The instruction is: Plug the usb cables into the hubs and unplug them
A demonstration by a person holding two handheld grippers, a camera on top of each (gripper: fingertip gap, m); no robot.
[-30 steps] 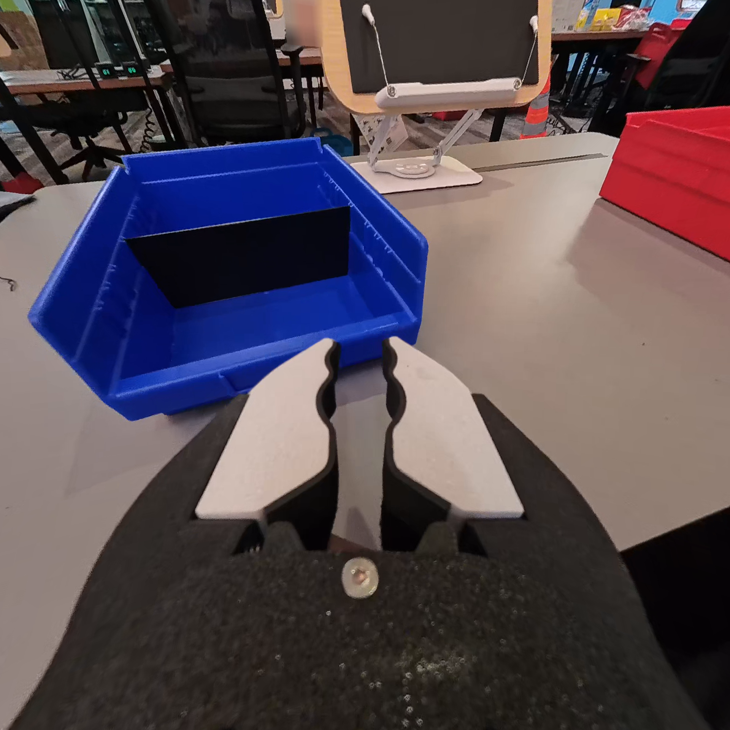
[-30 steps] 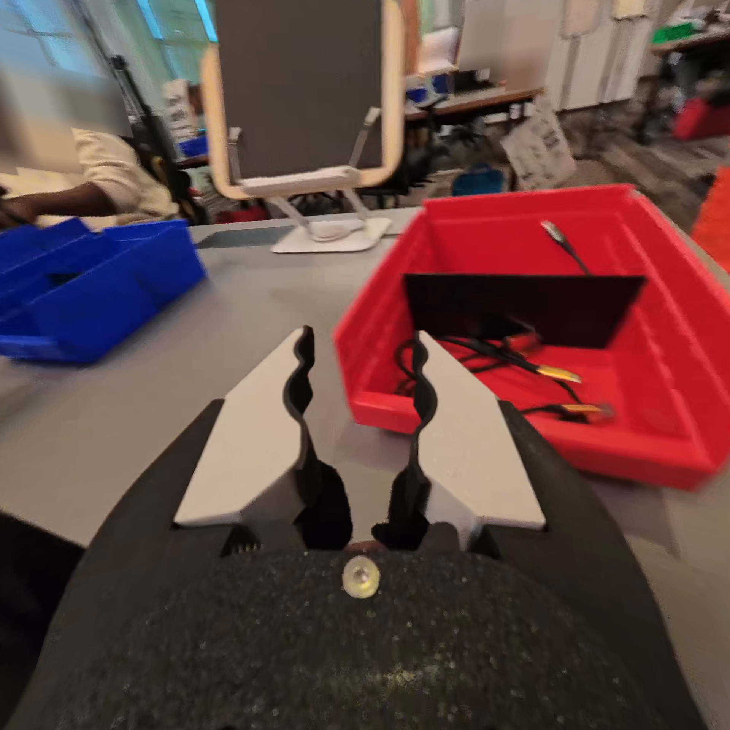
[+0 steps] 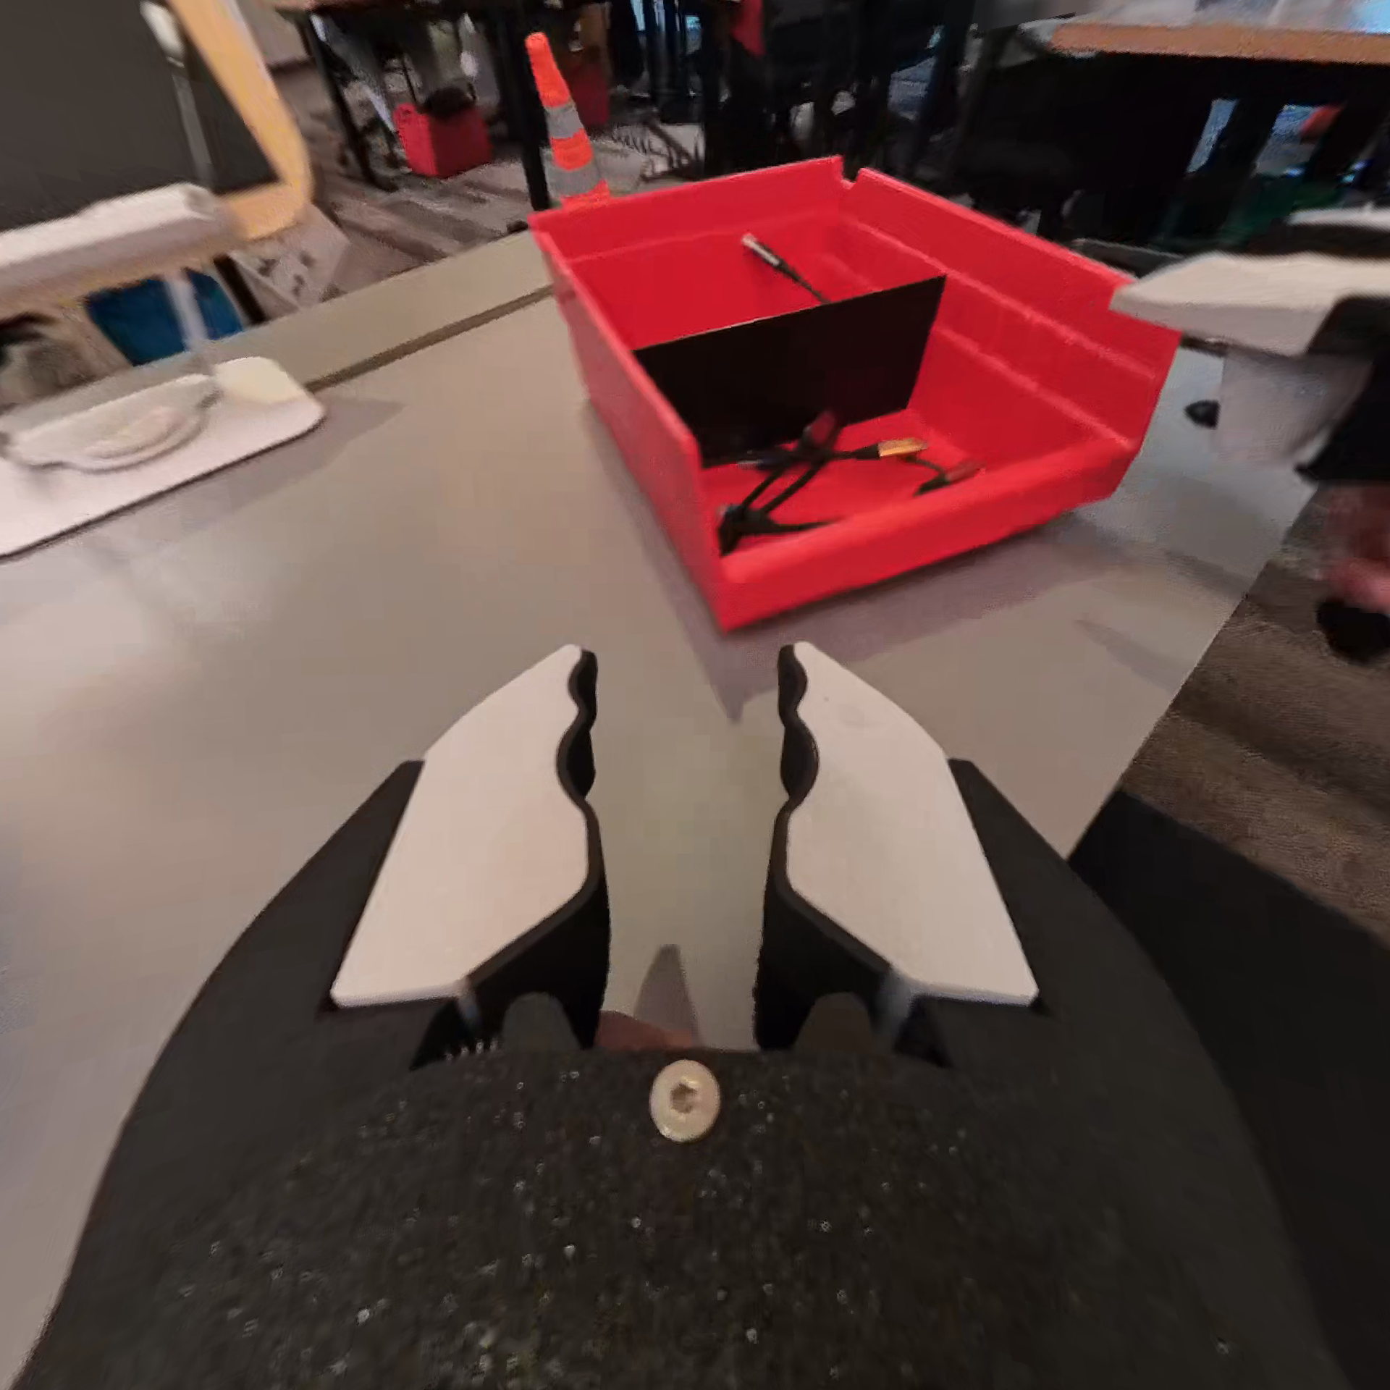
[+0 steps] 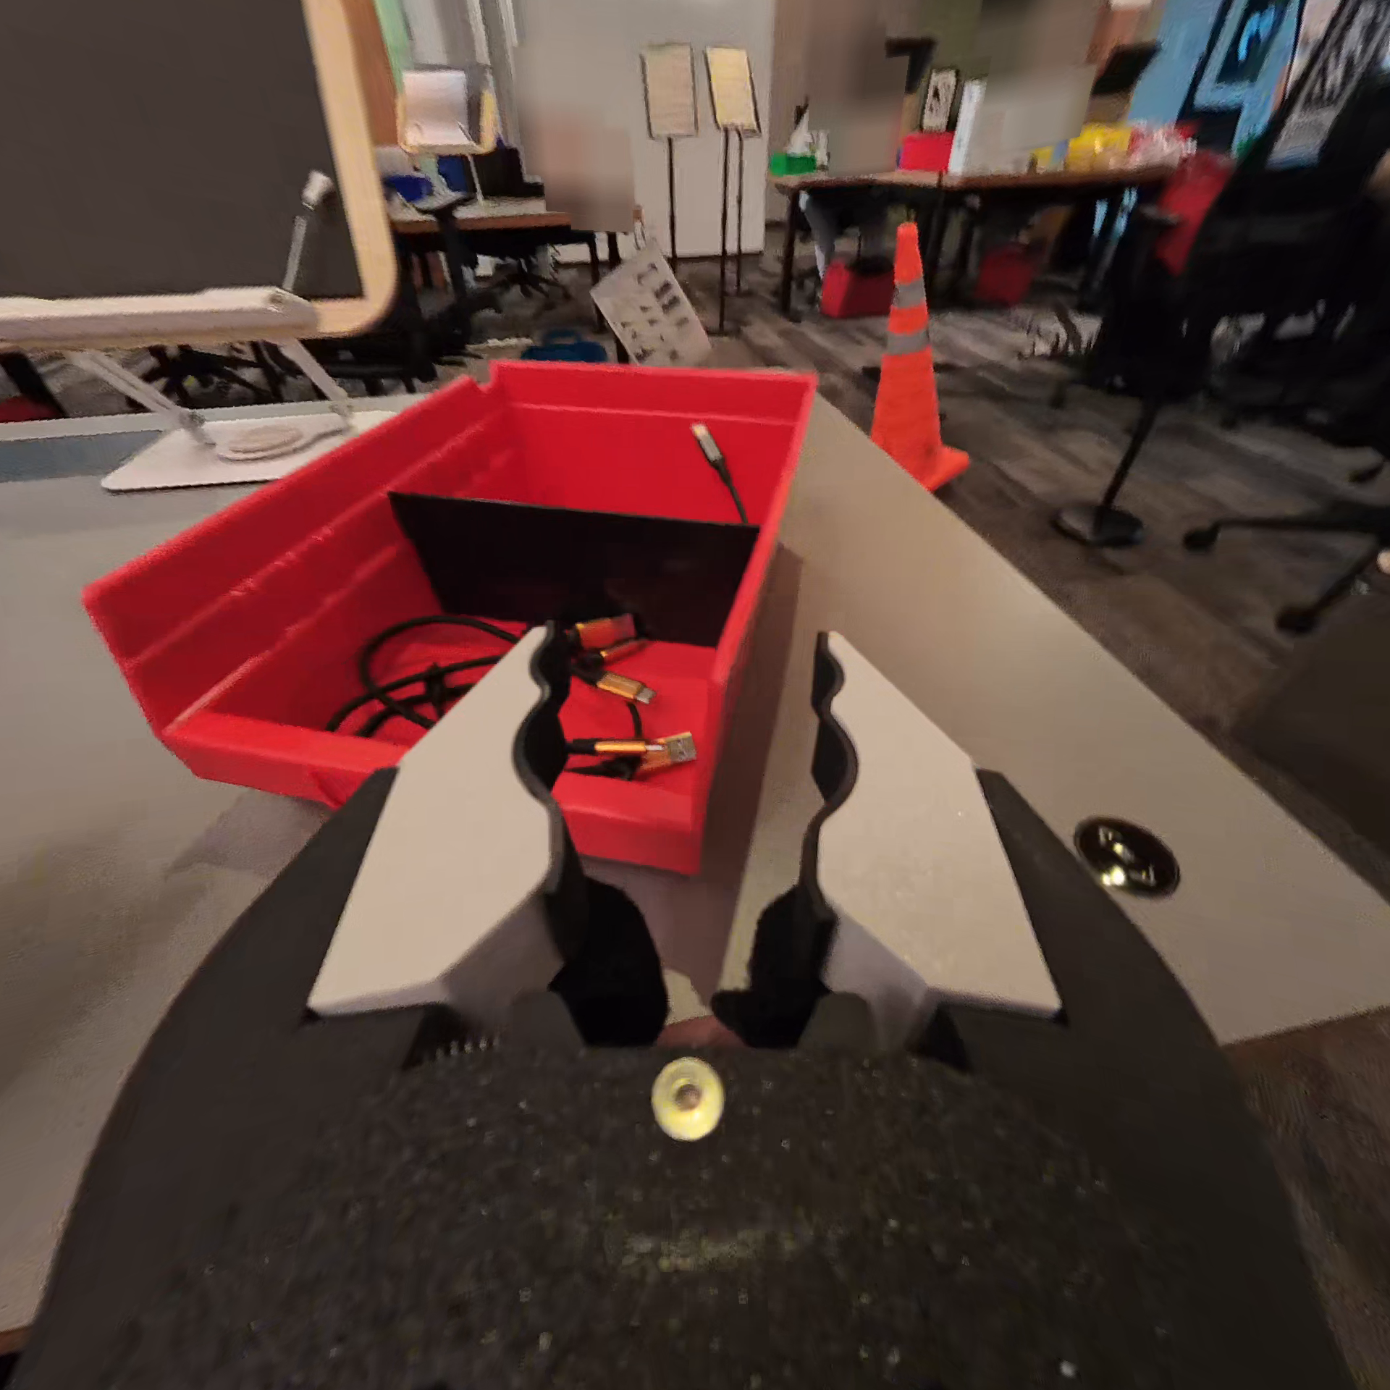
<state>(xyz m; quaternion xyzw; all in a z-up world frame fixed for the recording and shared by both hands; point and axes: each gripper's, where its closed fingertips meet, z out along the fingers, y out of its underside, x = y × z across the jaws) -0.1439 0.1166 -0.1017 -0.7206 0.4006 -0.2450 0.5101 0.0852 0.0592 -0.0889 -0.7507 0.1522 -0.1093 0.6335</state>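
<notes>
A second ago the left claw (image 3: 686, 662) faced a blue bin, fingers nearly together. Now it has swung to face the red bin (image 3: 662, 421), which sits at 12 to 1 o'clock in its view, and its jaws have spread; it is released and empty. The right claw (image 4: 681, 647) has closed in on the same bin and opened wider, also holding nothing; its left finger (image 4: 466, 790) now overlaps the bin's near wall in the view. The blue bin is out of both views.

Both claws converging on one bin suggests the pick is next, with nothing plugged yet.

The cables (image 4: 639, 752) lie tangled in the bin's near compartment, in front of a black divider (image 4: 579, 556), their gold plugs at about 12 o'clock of the right claw. One more plug (image 4: 707, 444) rises behind the divider. No hub shows clearly.

The bin rests on a grey table (image 3: 316, 602), near its right edge. A white stand (image 4: 226, 444) sits at 10 o'clock. Beyond is an office with chairs, desks and an orange cone (image 4: 910, 361) on the floor.
</notes>
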